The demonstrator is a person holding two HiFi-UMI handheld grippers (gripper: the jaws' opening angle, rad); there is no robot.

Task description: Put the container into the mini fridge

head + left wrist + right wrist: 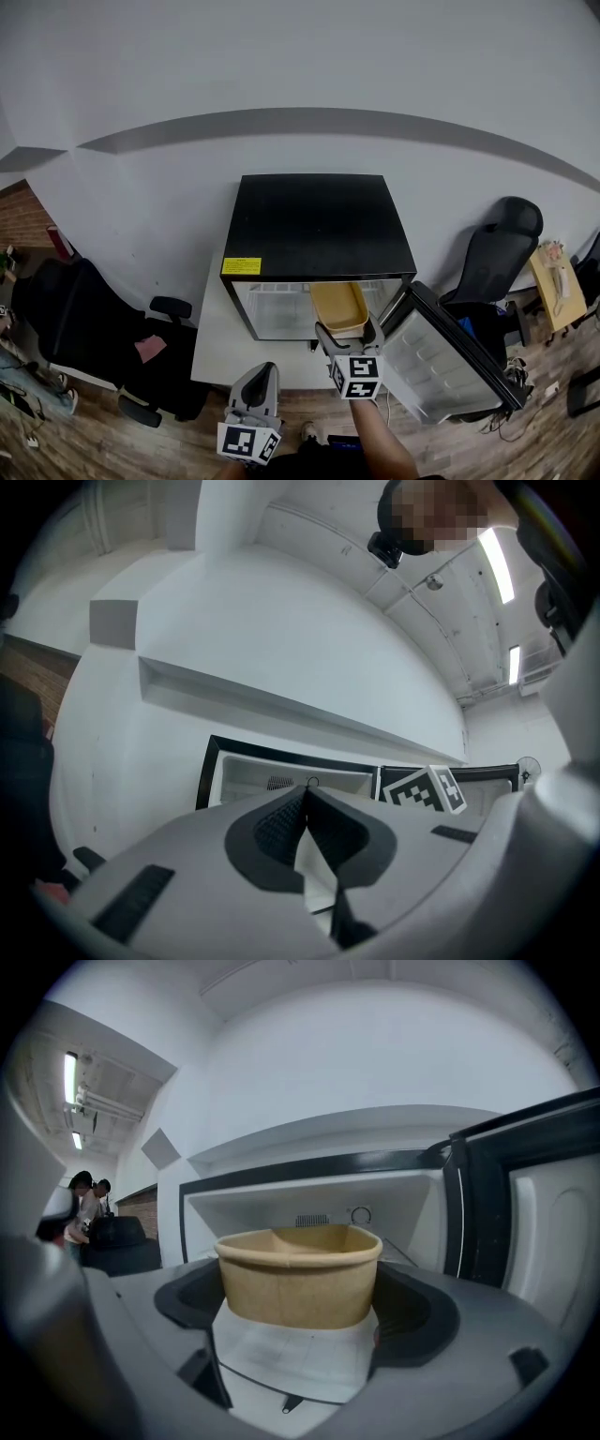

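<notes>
A black mini fridge stands against the wall on a white platform, its door swung open to the right. My right gripper is shut on a tan paper container, held just in front of the fridge's open white interior. In the right gripper view the container sits squeezed between both pads with the fridge cavity right behind it. My left gripper hangs lower left, shut with nothing in it; its pads meet in the left gripper view, facing the fridge.
A black office chair with a pink item on its seat stands left of the fridge. Another black chair stands to the right, beside a small wooden table. The white platform lies on a wood floor.
</notes>
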